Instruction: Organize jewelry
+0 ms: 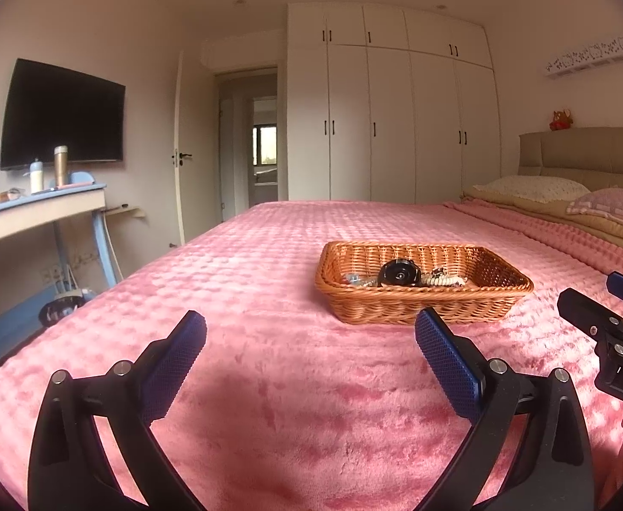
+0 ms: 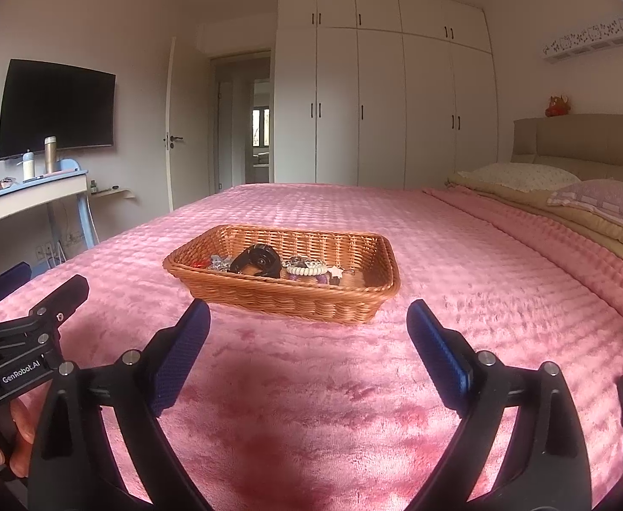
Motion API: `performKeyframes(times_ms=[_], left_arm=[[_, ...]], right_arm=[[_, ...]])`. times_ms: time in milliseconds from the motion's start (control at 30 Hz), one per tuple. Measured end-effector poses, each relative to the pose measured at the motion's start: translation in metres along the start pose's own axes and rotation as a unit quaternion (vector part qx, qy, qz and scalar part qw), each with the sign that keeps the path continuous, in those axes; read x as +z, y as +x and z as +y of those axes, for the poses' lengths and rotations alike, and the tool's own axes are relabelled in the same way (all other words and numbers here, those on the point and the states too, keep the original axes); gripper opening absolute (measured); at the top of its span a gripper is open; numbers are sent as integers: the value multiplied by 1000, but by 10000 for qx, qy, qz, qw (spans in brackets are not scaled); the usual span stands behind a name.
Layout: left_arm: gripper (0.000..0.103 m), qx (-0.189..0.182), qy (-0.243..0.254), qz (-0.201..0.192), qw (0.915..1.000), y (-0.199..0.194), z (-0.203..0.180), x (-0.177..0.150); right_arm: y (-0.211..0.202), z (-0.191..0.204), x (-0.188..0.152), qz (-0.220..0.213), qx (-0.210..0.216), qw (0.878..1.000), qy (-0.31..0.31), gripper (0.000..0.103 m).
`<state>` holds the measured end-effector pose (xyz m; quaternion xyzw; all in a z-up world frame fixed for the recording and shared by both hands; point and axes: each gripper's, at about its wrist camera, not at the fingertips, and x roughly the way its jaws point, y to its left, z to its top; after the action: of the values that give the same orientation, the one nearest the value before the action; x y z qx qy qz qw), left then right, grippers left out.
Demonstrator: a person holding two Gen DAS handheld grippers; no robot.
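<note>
— How are the two tools being held?

— The left tool (image 1: 310, 332) is being held wide apart, nothing between its blue pads (image 1: 448, 360), low over the pink bedspread (image 1: 269, 264). The right tool (image 2: 308, 321) is likewise being kept wide, with nothing gripped. Each is being seen at the edge of the other's view, so they are being held near one another, side by side.

— And where is the jewelry being kept?

— It is being held in a wicker basket (image 2: 294, 298) that is resting on the bedspread, just beyond the tool tips. In the right wrist view the basket is being framed slightly left of centre; in the left wrist view it (image 1: 418, 302) is sitting to the right, just beyond the right-hand pad.

— What is being shown inside?

— A black round piece (image 2: 260, 260), possibly a watch, though the view is too coarse to be sure, is lying near the middle. A pale beaded bracelet (image 2: 307, 271) is lying just right of it, and small glittery pieces (image 2: 220, 263) are lying to its left.

— What else is being seen?

— Pillows (image 2: 524, 176) are lying far right at the headboard, white wardrobes (image 2: 379, 102) are standing at the far wall, and a worktop (image 2: 26, 198) under a dark screen (image 2: 56, 106) is standing at the left.
</note>
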<state>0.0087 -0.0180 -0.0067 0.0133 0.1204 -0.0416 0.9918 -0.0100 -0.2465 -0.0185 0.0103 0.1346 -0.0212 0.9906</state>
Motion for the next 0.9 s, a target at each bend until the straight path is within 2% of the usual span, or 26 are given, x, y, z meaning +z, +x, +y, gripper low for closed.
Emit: performKeyframes(times_ms=[900], left_arm=[[95, -4, -2, 92, 10000, 2, 1, -1]], right_arm=[[2, -1, -1, 41, -15, 10000, 15, 93]])
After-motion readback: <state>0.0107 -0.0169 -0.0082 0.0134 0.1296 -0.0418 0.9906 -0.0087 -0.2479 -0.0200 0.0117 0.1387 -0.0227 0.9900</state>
